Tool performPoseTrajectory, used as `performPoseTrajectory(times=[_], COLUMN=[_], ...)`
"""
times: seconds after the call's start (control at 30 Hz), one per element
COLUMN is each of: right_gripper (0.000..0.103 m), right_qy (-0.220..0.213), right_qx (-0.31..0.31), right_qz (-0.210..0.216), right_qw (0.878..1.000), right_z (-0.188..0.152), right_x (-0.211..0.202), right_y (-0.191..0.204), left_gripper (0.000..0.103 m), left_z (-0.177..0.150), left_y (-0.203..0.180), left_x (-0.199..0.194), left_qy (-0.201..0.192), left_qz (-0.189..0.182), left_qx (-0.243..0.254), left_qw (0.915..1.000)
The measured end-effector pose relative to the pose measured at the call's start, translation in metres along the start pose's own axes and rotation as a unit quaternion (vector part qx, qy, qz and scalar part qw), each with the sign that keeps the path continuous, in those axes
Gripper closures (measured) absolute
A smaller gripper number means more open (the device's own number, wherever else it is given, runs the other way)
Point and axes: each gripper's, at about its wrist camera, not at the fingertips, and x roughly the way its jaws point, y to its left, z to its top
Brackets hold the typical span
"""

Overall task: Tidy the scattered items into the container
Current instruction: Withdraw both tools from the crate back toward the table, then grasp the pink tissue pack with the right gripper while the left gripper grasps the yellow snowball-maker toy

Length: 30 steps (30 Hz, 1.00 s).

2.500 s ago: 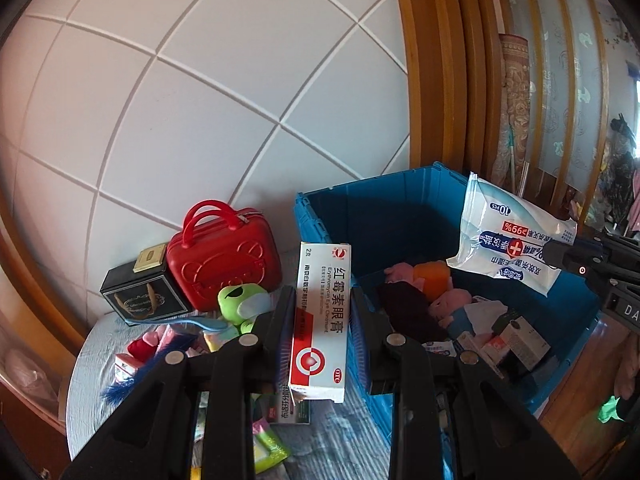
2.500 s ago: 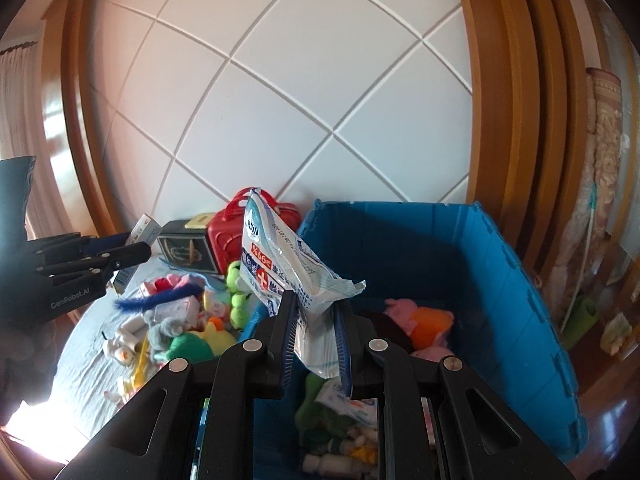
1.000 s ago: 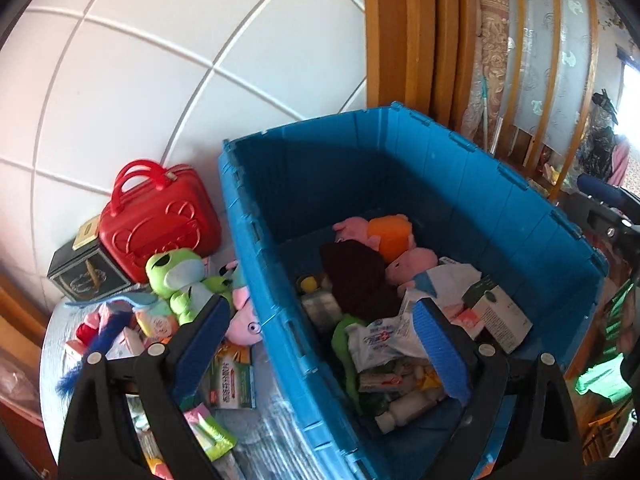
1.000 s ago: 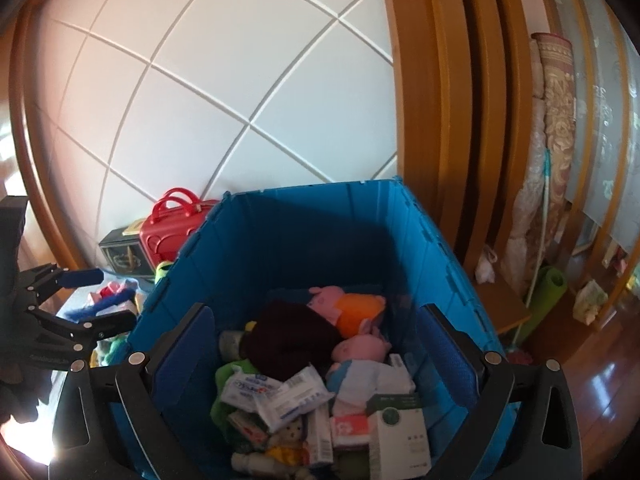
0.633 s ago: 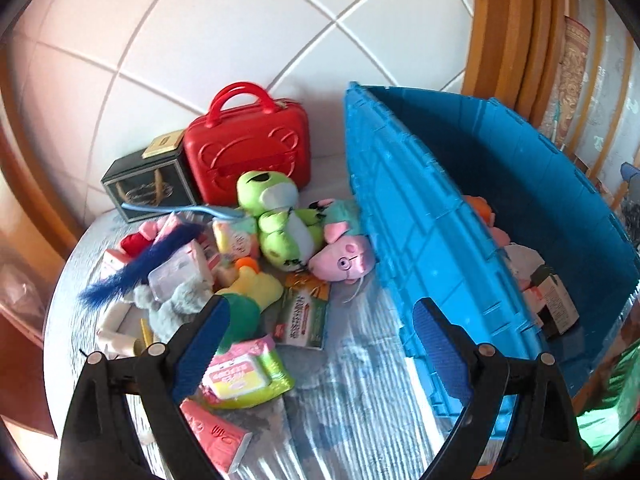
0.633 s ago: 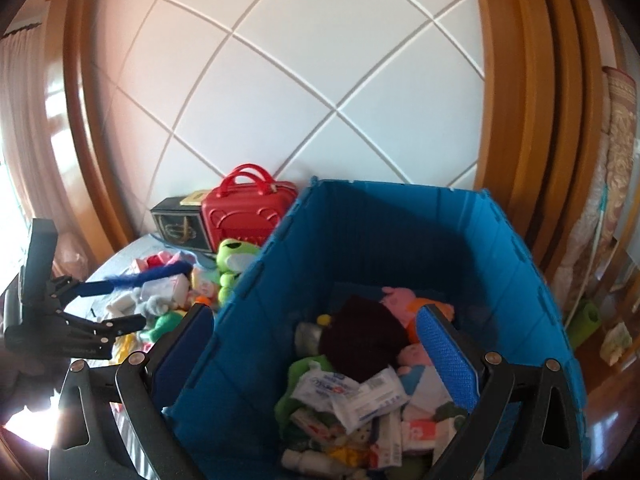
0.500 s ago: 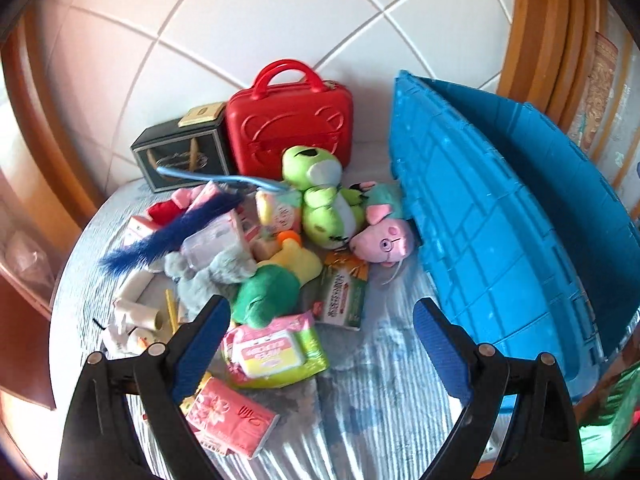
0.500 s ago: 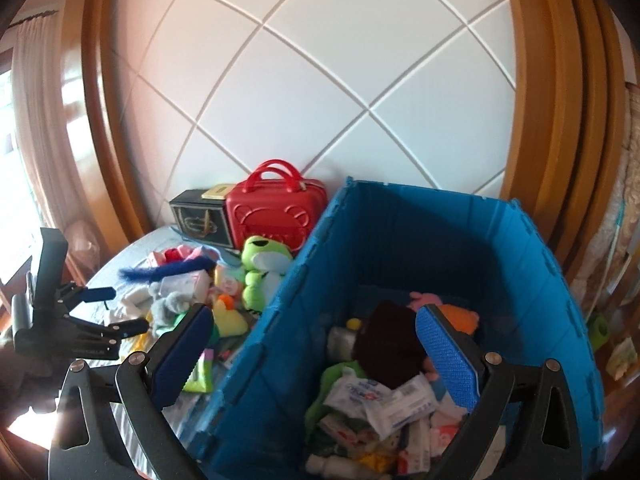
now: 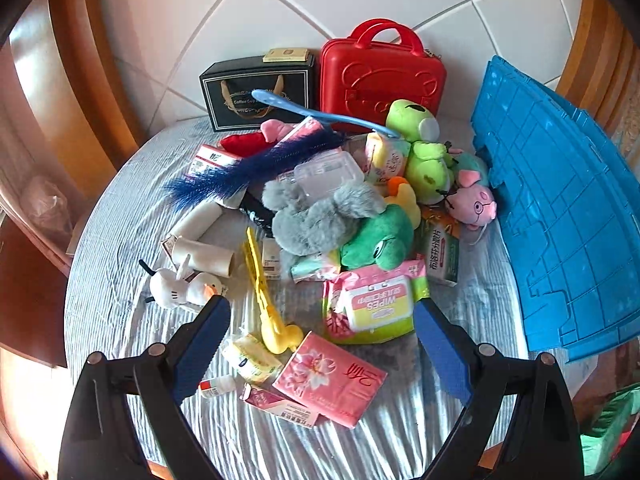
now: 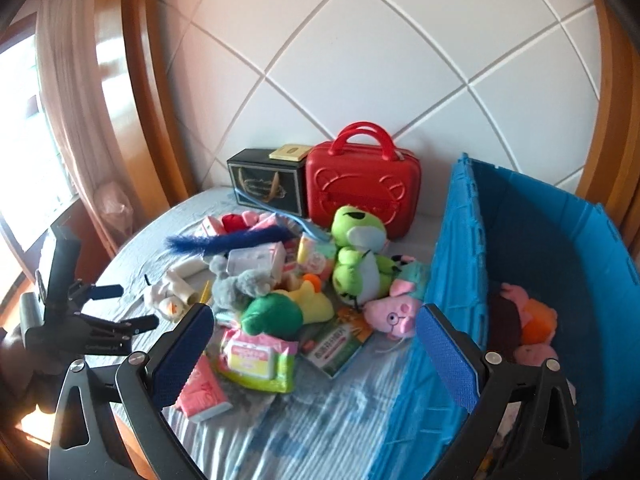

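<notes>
Both grippers wide apart, nothing held: left gripper (image 9: pixel 320 340) over the pile on the desk (image 9: pixel 120 240), right gripper (image 10: pixel 316 344) by the blue bin (image 10: pixel 560 240). Wipes pack (image 9: pixel 374 306) lies nearest, betw. left fingers. Prob. light, soft, squishy, a bit slippery; pinch across its short sides.

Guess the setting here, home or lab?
Likely a home room, perhaps a bedroom: plush toys such as the green frog lie on a striped fabric cover, against a quilted white wall panel framed in wood.
</notes>
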Motion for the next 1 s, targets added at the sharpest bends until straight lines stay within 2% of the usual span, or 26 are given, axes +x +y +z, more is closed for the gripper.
performPoseTrajectory(times=[0.2,0.4,0.5,0.63,0.73,0.87,1.0], right_gripper=[0.000,0.000,0.000,0.000,0.000,0.000,0.000], right_qy=[0.044,0.096,0.107,0.151,0.181,0.186,0.206], right_qx=[-0.007,-0.028,-0.050,-0.072,-0.083,-0.110,-0.142], right_qz=[0.004,0.025,0.047,0.080,0.097,0.116,0.122], right_qw=[0.999,0.995,0.992,0.983,0.975,0.969,0.961], right_z=[-0.018,-0.057,-0.082,-0.127,-0.153,-0.164,-0.172], right_x=[0.050,0.103,0.131,0.180,0.208,0.229,0.249], right_y=[0.040,0.089,0.113,0.139,0.157,0.181,0.198], left_gripper=[0.009,0.009,0.009,0.009,0.009,0.009,0.009], left_z=[-0.016,-0.028,-0.028,-0.023,-0.022,-0.023,-0.026], left_y=[0.036,0.061,0.069,0.070,0.068,0.070,0.072], left_x=[0.030,0.077,0.106,0.155,0.194,0.231,0.251], left_qy=[0.030,0.059,0.067,0.095,0.128,0.162,0.185], left_qz=[0.002,-0.001,-0.013,-0.036,-0.039,-0.041,-0.044], left_qx=[0.006,0.028,0.039,0.061,0.083,0.086,0.079], left_qw=[0.9995,0.9979,0.9969,0.9929,0.9875,0.9821,0.9787])
